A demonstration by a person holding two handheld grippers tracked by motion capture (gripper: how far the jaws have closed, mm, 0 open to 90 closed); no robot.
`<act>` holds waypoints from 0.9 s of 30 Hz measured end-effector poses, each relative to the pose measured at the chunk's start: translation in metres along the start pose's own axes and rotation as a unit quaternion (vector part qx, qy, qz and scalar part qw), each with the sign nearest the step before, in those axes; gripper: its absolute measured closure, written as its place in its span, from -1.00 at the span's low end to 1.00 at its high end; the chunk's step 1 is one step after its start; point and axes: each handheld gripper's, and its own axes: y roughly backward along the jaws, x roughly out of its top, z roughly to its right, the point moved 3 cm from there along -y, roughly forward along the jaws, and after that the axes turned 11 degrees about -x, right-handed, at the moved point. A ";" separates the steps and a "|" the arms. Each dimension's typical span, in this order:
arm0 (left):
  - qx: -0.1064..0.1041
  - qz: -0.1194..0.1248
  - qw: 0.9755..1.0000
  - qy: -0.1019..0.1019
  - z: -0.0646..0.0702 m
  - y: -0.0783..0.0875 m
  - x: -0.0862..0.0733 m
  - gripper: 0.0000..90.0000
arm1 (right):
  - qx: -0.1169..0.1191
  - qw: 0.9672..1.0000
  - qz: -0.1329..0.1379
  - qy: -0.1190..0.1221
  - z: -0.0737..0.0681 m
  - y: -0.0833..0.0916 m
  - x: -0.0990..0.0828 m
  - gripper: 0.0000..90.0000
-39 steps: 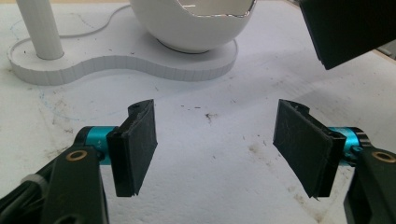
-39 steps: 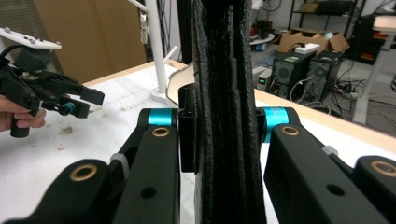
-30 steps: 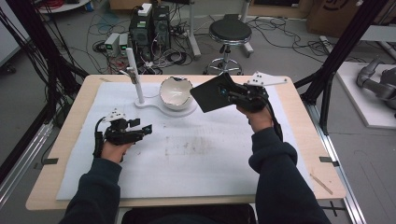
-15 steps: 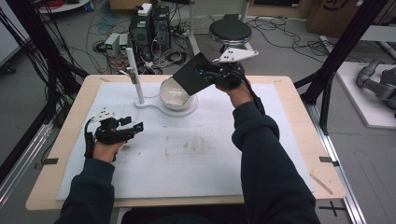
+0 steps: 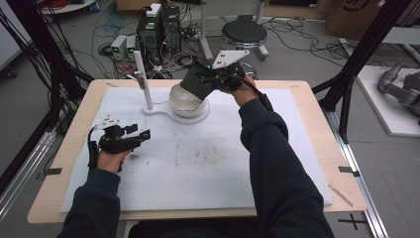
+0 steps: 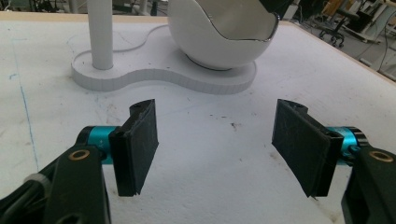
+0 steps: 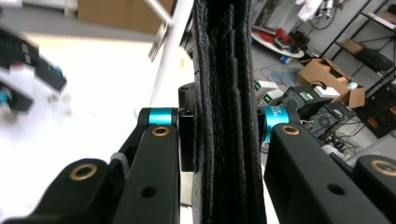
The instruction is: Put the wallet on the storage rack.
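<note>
1. Cables, computer boxes and a black stool [image 5: 243,33] crowd the floor beyond the far edge of the table [image 5: 317,148], which carries a white mat.
2. At the far middle of the mat stands a white stand [image 5: 163,110] with an upright post [image 5: 142,79] and a white bowl [image 5: 185,100] with a jagged, eggshell-like rim.
3. Right claw [image 5: 207,78] is clamped on a black wallet-like thing [image 5: 197,83] — a flat, stitched, layered piece — and holds it tilted just above the bowl's far right rim.
4. Left claw [image 5: 141,136] hovers low over the near left of the mat, jaws wide apart with nothing between them, well apart from the stand.
5. Judged from this, the carry is done and the wallet is at the bowl; lowering it in and letting go are left.
6. Hard to tell — whether the wallet already touches the rim. In the right gripper view its black edge [image 7: 229,112] hides the bowl, and the background there is blurred.
</note>
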 end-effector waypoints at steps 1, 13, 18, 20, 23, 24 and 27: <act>0.001 0.000 1.000 0.000 0.000 0.000 0.000 -0.31 | -0.002 1.000 0.001 0.008 -0.001 -0.002 0.000 0.66; -0.002 -0.004 1.000 0.000 0.000 -0.001 -0.001 -0.31 | -0.012 0.994 -0.025 0.106 -0.013 -0.027 0.000 0.65; -0.002 -0.003 1.000 0.001 0.000 0.000 -0.001 -0.31 | -0.009 0.990 -0.053 0.129 -0.018 -0.042 0.004 0.64; -0.002 -0.001 1.000 0.002 0.000 0.001 -0.001 -0.31 | -0.008 0.990 -0.059 0.125 -0.018 -0.049 0.001 0.64; -0.001 0.000 1.000 0.003 -0.001 0.002 -0.002 -0.31 | -0.004 0.991 -0.066 0.116 -0.019 -0.054 -0.004 0.64; -0.001 0.000 1.000 0.002 -0.001 0.003 -0.002 -0.31 | -0.002 0.992 -0.068 0.110 -0.020 -0.056 -0.006 0.64; 0.002 0.002 1.000 0.005 -0.002 0.004 -0.002 -0.31 | 0.005 0.993 -0.079 0.086 -0.022 -0.061 -0.015 0.62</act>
